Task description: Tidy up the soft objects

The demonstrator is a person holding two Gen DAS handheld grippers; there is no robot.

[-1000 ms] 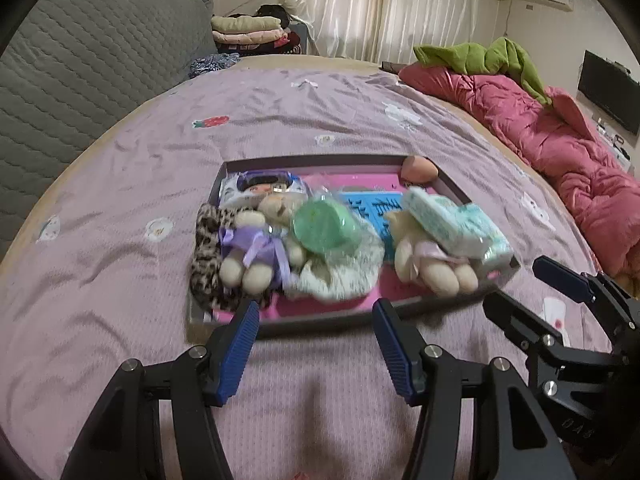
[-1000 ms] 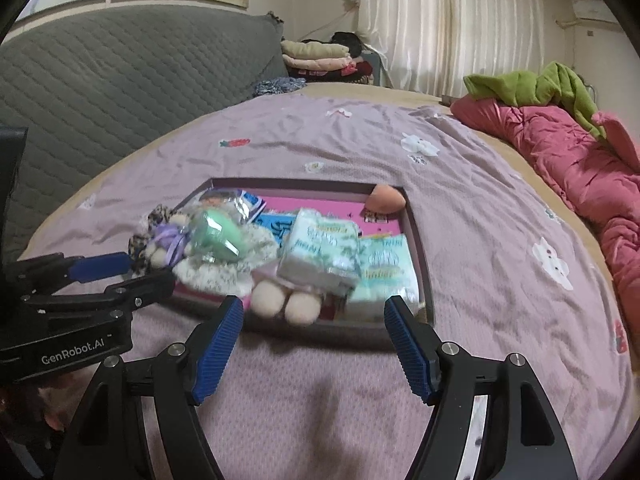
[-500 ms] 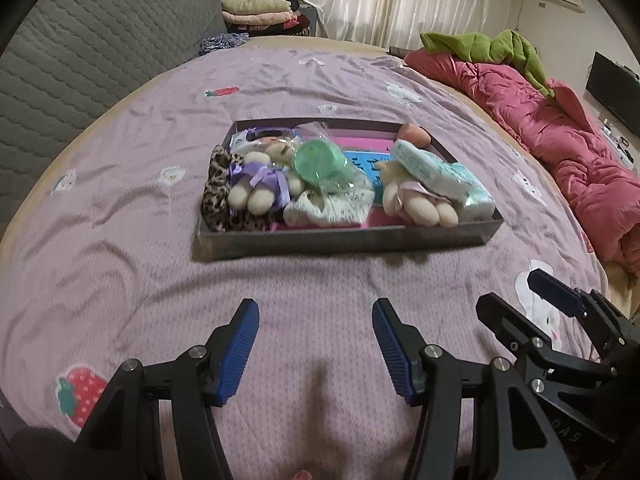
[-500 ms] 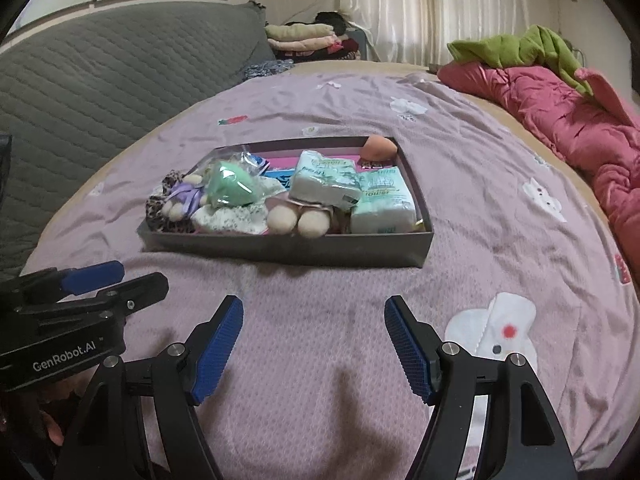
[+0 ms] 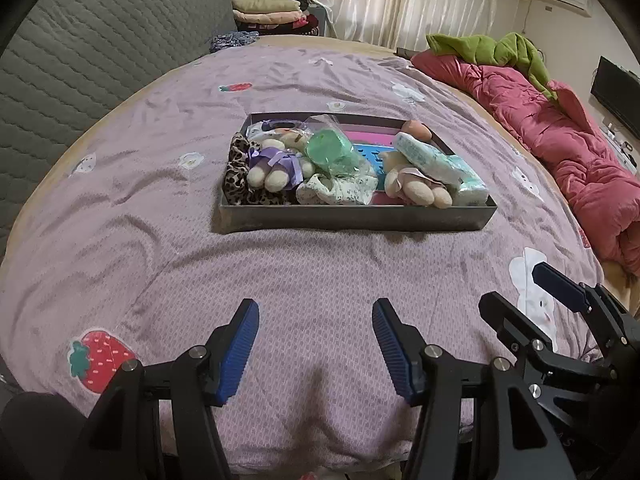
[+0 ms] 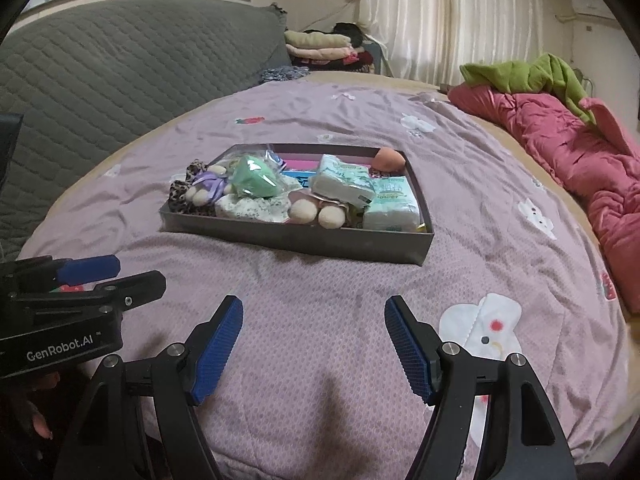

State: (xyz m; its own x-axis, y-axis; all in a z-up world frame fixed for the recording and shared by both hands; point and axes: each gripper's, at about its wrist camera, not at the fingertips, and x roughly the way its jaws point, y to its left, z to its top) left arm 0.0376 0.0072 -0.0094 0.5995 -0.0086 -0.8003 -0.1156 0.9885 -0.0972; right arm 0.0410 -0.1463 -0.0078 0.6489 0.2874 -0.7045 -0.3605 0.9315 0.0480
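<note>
A dark grey tray [image 5: 352,218] [image 6: 304,240] sits in the middle of the purple bedspread. It holds a leopard-print cloth [image 5: 236,178], a small plush doll with purple ribbon [image 5: 272,166], a green item in clear wrap [image 5: 330,150] [image 6: 254,178], tissue packs [image 5: 430,156] [image 6: 390,204], a second plush doll [image 5: 416,188] and an orange sponge [image 6: 390,158]. My left gripper [image 5: 316,350] is open and empty, well short of the tray. My right gripper [image 6: 314,354] is open and empty, also short of the tray, and shows in the left wrist view [image 5: 532,300].
A red quilt [image 5: 568,148] with a green garment [image 5: 488,48] lies along the right side. A grey quilted headboard [image 6: 100,68] stands at the left. Folded clothes [image 5: 268,14] are stacked at the back.
Both grippers have pulled back from the tray, which now looks farther and smaller. Both stay open and empty. The tray's contents have not moved.
</note>
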